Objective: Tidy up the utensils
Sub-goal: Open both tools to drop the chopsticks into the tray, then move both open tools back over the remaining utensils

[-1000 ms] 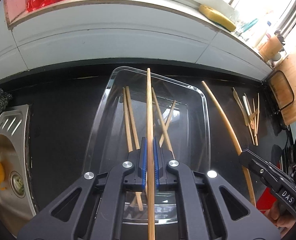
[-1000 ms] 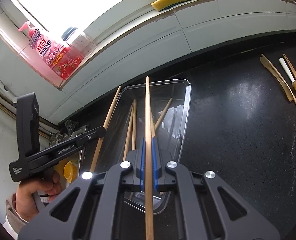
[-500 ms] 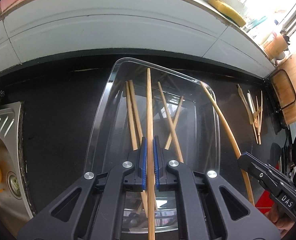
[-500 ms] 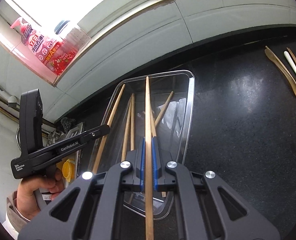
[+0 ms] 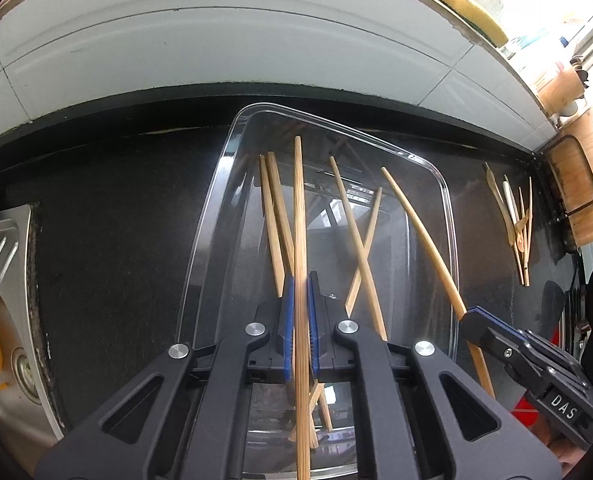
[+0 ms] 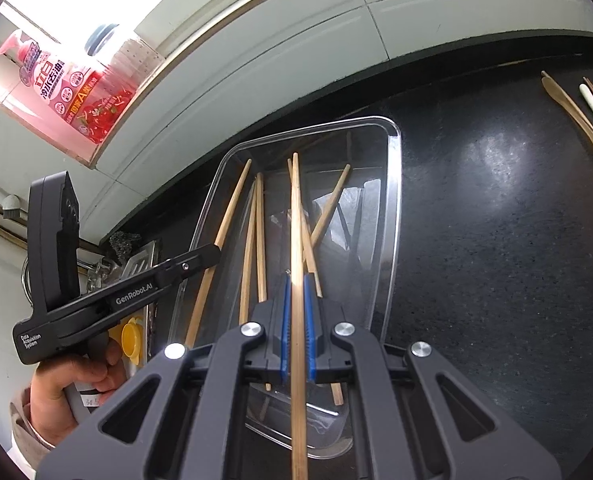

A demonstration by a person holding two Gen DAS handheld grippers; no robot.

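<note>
A clear plastic tray (image 5: 232,184) lies on the black counter and holds several wooden chopsticks (image 5: 274,216). My left gripper (image 5: 301,280) is shut on one chopstick (image 5: 298,208), held low over the tray, pointing along its length. My right gripper (image 6: 295,280) is shut on another chopstick (image 6: 294,216), also over the tray (image 6: 392,216). Each gripper shows in the other's view: the right (image 5: 476,322) at the tray's right edge, the left (image 6: 212,254) at its left edge.
More wooden utensils (image 5: 516,220) lie on the counter to the right, also in the right wrist view (image 6: 576,124). A steel sink (image 5: 4,280) is on the left. A tiled wall ledge carries a yellow sponge (image 5: 468,12) and a pink detergent bottle (image 6: 68,92).
Both grippers have moved forward and down toward the tray with their chopsticks still held. The right chopstick has come from outside the tray's right rim to over its inside.
</note>
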